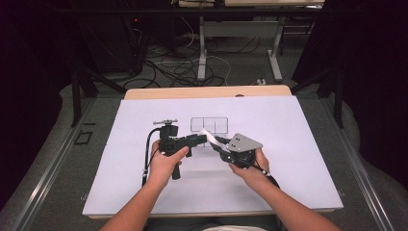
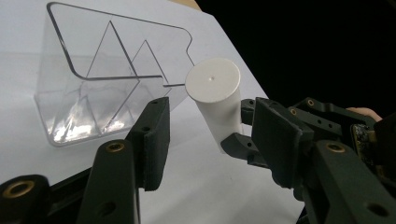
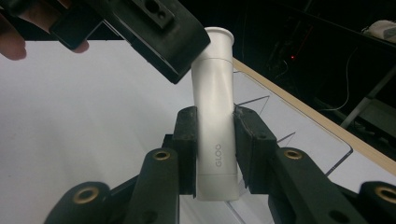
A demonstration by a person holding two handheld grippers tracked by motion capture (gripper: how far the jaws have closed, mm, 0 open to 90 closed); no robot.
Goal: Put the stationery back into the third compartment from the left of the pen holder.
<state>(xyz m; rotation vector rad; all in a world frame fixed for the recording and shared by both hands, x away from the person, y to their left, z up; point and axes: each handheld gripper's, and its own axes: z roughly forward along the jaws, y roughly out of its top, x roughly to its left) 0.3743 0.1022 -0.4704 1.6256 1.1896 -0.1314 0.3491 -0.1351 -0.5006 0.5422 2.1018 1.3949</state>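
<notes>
A white tube [image 3: 215, 84] with a flat cap and grey lettering stands between the pads of my right gripper [image 3: 215, 114], which is shut on its lower body. In the high view the tube [image 1: 208, 133] points up and left from the right gripper [image 1: 217, 143]. My left gripper [image 2: 210, 112] is open, its jaws either side of the tube's [image 2: 212, 81] cap end, and the pads do not touch it. One left jaw shows dark beside the cap in the right gripper view. In the high view the left gripper [image 1: 204, 139] meets the tube from the left. A clear divided tray [image 1: 209, 125] lies just behind.
A white sheet [image 1: 144, 183] covers the table, with a wooden edge [image 1: 207, 92] at the back. The clear tray [image 2: 93, 84] has triangular dividers inside. Cables and metal table legs [image 1: 202, 53] are on the floor beyond.
</notes>
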